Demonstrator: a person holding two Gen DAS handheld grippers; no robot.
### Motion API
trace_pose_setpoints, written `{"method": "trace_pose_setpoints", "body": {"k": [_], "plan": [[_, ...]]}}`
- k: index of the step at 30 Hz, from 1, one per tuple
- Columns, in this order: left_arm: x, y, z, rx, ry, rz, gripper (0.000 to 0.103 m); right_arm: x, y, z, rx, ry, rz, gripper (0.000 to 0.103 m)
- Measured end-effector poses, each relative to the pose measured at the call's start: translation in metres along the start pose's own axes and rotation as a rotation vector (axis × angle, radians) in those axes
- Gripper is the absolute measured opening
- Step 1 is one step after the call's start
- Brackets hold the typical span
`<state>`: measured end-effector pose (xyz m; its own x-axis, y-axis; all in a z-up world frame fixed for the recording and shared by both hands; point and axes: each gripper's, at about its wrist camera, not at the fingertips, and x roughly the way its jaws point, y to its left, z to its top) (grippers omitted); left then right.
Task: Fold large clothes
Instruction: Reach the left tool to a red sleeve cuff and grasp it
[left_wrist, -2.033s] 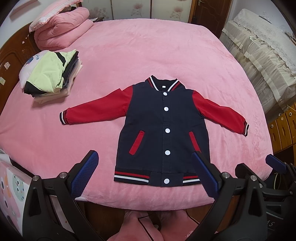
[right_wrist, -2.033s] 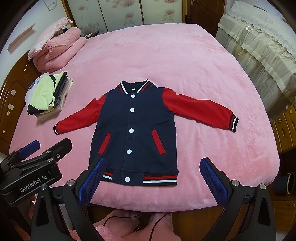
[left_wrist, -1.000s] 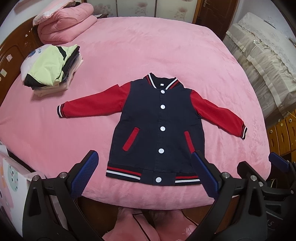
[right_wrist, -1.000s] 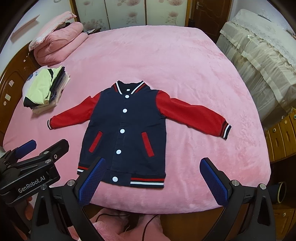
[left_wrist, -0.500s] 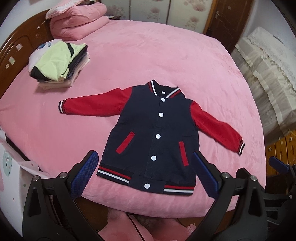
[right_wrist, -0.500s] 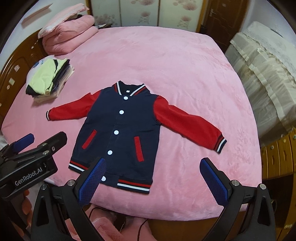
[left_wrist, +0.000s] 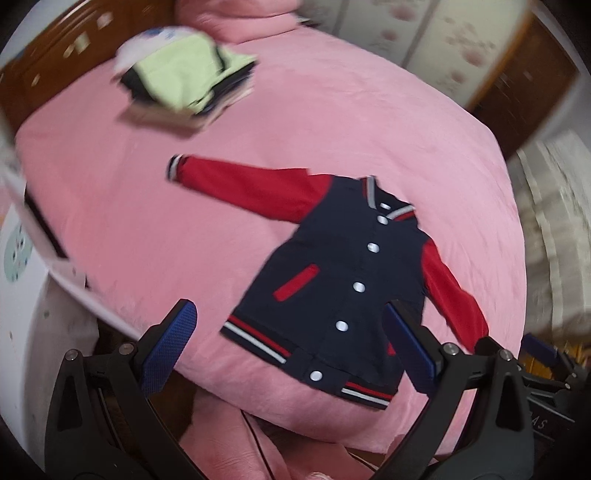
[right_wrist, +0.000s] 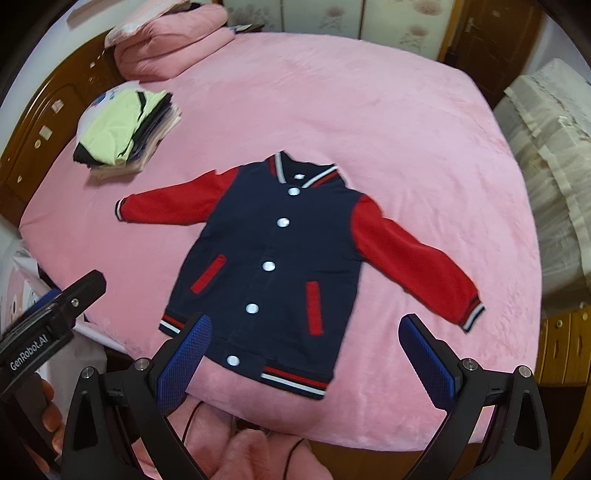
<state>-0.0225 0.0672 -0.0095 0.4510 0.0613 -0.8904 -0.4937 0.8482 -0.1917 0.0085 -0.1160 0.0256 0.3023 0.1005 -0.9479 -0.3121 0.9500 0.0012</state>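
Right, pre-grasp.
jacket (right_wrist: 273, 254): flat, face-up, buttoned, sleeves spread, hem at the near edge of the pink bed (right_wrist: 369, 110).
left gripper (left_wrist: 291, 347): fingers wide apart, holding nothing, above the hem.
right gripper (right_wrist: 306, 354): likewise spread wide and empty, over the hem's right part.
step: likely sleeve fold first. Pinch each cuff through one layer only, lay it across the chest, keep the body square.
left cuff (right_wrist: 119, 209): clear.
right cuff (right_wrist: 472, 314): clear here; behind the finger in the left view.
blur: left view smeared; stack of folded clothes (right_wrist: 125, 129) detail unreadable.
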Motion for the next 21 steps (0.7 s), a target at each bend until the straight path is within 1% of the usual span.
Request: {"method": "trace_pose_setpoints", "body": {"k": [3, 6, 9, 11, 14, 16, 18, 21], "plan": [[0.019, 0.04, 0.015, -0.095, 0.03, 0.012, 0.099, 0.016, 0.026, 0.02, -0.005, 0.035, 0.021, 0.102], [0.053, 0.087, 0.036, -0.208, 0.066, 0.014, 0.099, 0.04, 0.054, 0.039, 0.016, 0.054, 0.067, 0.102], [0.089, 0.13, 0.058, -0.321, 0.092, -0.004, 0.099, 0.066, 0.086, 0.056, 0.012, 0.042, 0.064, 0.102], [0.122, 0.164, 0.076, -0.388, 0.108, -0.007, 0.099, 0.085, 0.112, 0.067, -0.003, 0.02, 0.072, 0.102], [0.17, 0.204, 0.102, -0.436, 0.111, 0.018, 0.098, 0.115, 0.15, 0.083, 0.004, -0.021, 0.124, 0.102], [0.2, 0.225, 0.116, -0.46, 0.119, 0.024, 0.094, 0.137, 0.174, 0.094, 0.031, -0.051, 0.176, 0.102], [0.228, 0.243, 0.127, -0.474, 0.129, 0.01, 0.087, 0.157, 0.192, 0.102, 0.06, -0.069, 0.202, 0.102], [0.268, 0.267, 0.14, -0.471, 0.144, -0.028, 0.085, 0.188, 0.216, 0.112, 0.119, -0.086, 0.222, 0.102]]}}
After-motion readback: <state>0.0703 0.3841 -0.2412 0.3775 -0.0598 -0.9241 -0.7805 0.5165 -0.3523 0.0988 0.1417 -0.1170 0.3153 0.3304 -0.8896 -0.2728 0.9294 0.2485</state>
